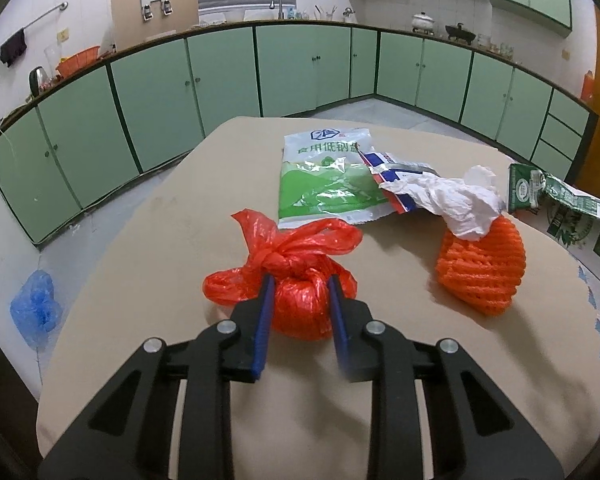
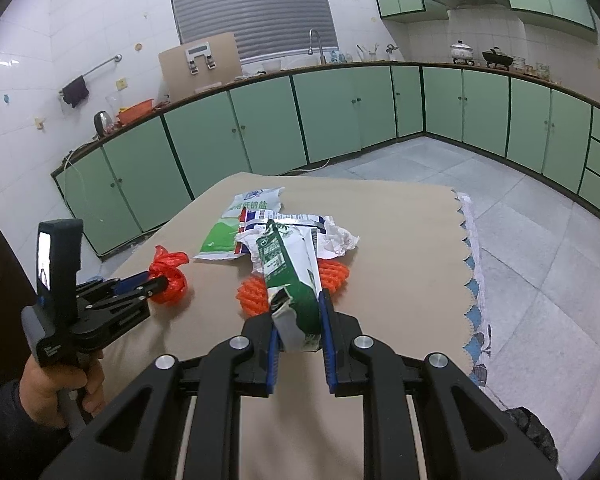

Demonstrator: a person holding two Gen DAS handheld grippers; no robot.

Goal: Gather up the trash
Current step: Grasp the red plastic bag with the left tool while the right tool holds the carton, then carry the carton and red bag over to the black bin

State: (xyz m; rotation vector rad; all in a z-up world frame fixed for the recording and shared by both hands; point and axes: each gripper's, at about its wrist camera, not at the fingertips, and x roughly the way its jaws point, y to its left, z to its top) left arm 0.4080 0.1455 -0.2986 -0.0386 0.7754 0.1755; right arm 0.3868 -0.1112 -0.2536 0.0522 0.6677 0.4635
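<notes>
Left wrist view: the left gripper (image 1: 300, 280) straddles the red bag (image 1: 300, 304), a knotted plastic bundle on the near middle of the table (image 1: 140, 280). Its blue pads sit against the bag's two sides just below the knot, so the jaws look clamped on the round body. That is probably the best place to take it, since the loose ears above would slip. The bag rests on the cloth, not yet lifted. Far of it lies the salt packet (image 1: 320, 176), flat, with a torn wrapper (image 1: 396, 176) overlapping its right edge. A crumpled tissue (image 1: 460, 204) drapes from the wrapper onto the orange net (image 1: 480, 268), a foam fruit sleeve to the right of the bag and apart from it. At the far right edge the carton (image 1: 572, 216) juts in, off the table.

Right wrist view: the right gripper (image 2: 300, 320) is closed on the carton (image 2: 292, 280), a flattened green milk box, pinched near its torn end and pointing away over the orange net (image 2: 252, 296). Held aloft like this, it seems already collected, waiting while the other hand works. At left, a hand (image 2: 56, 392) holds the left gripper (image 2: 160, 284), whose tips are at the red bag (image 2: 172, 280). The salt packet (image 2: 236, 228) and tissue (image 2: 340, 240) lie beyond. No bin shows in either view, so I cannot tell where the trash is meant to go.
</notes>
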